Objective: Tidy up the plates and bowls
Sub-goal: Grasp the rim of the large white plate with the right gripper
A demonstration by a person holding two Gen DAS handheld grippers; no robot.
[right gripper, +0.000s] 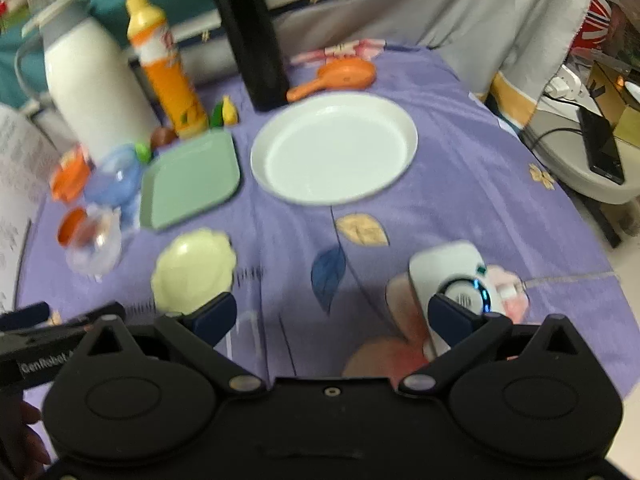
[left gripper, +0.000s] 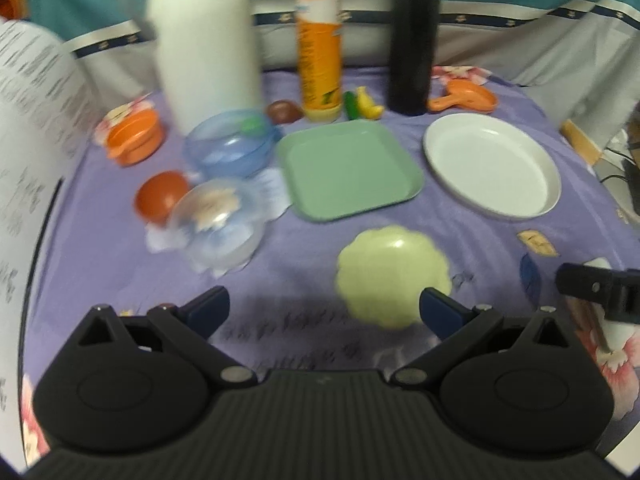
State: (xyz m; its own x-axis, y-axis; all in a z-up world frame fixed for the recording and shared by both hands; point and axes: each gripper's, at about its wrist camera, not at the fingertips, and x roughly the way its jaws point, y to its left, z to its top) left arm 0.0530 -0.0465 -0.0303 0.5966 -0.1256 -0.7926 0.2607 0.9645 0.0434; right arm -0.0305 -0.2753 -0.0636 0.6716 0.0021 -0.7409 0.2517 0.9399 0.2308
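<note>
Left gripper (left gripper: 324, 312): fingers spread wide and released, nothing between them, held low over the near part of the surface.
Right gripper (right gripper: 330, 316): fingers likewise parted and empty; its right finger (right gripper: 454, 322) overlapped the white device in the view.
Surface (right gripper: 460, 184): covered by a purple cloth printed with leaves and flowers.
Yellow-green bowl (left gripper: 394, 276): scalloped rim, sat on the cloth just beyond the left gripper's right finger, nearest of the dishes; in the right wrist view (right gripper: 194, 270) it lay ahead of that gripper's left finger.
Green square plate (left gripper: 348, 170): flat on the cloth at centre, behind the scalloped bowl and just left of the white plate.
White round plate (right gripper: 334, 148): lay right of the green plate, apart from it, in front of the black cylinder.
Blue bowl (left gripper: 232, 144): translucent, left of the green plate, with a small green thing at its rim.
Clear bowl (left gripper: 218, 224): tipped on its side, near the blue bowl, touching or overlapping a small orange-red bowl (left gripper: 162, 194); which, I could not tell.
Orange cup (left gripper: 134, 134): far left.
Back row: white jug (left gripper: 202, 40), orange-and-yellow bottle (left gripper: 318, 40), black cylinder (left gripper: 412, 36), orange scoop (left gripper: 466, 100).
White device (right gripper: 452, 272): lit blue ring, on the cloth near the right gripper.
</note>
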